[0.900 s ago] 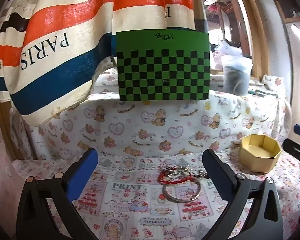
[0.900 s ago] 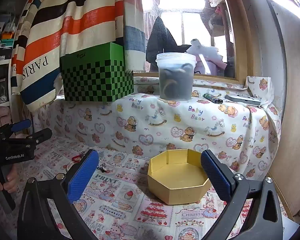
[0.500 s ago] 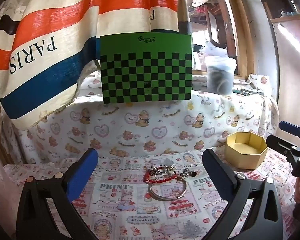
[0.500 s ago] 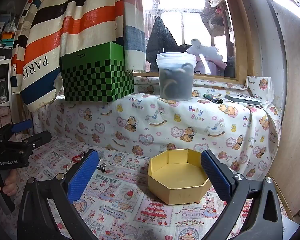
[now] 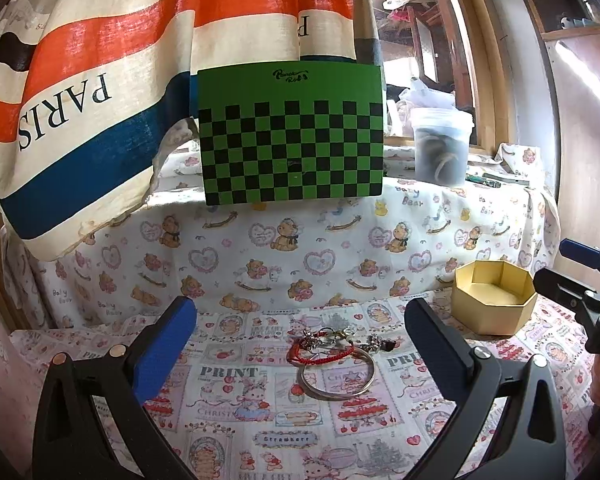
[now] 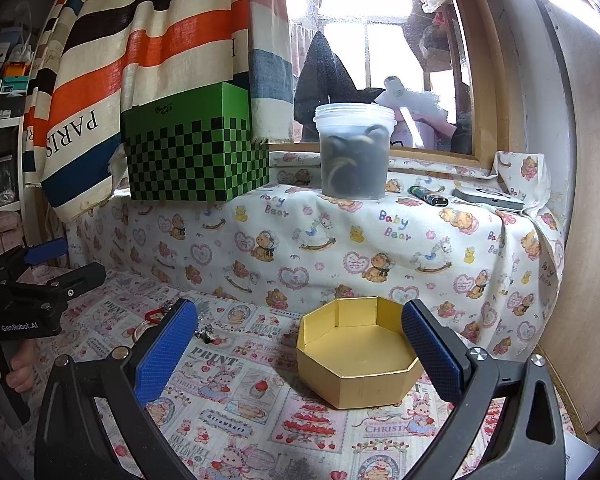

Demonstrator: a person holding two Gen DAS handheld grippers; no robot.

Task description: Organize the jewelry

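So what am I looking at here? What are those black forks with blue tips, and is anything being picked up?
There is no robot here: a person holds a hand-squeezed grasping tool in each hand, and each tool carries a wide-angle camera looking out along its two blue-padded fingers. One picture comes from the left tool, the other from the right tool. Both are open and hold nothing. On the printed cloth in front of the left tool lies a small pile of jewelry: a metal bangle, a red cord bracelet and some small silvery pieces I cannot identify. In front of the right tool sits an empty gold box, eight-sided and without a lid. Each tool also shows at the edge of the other's picture.
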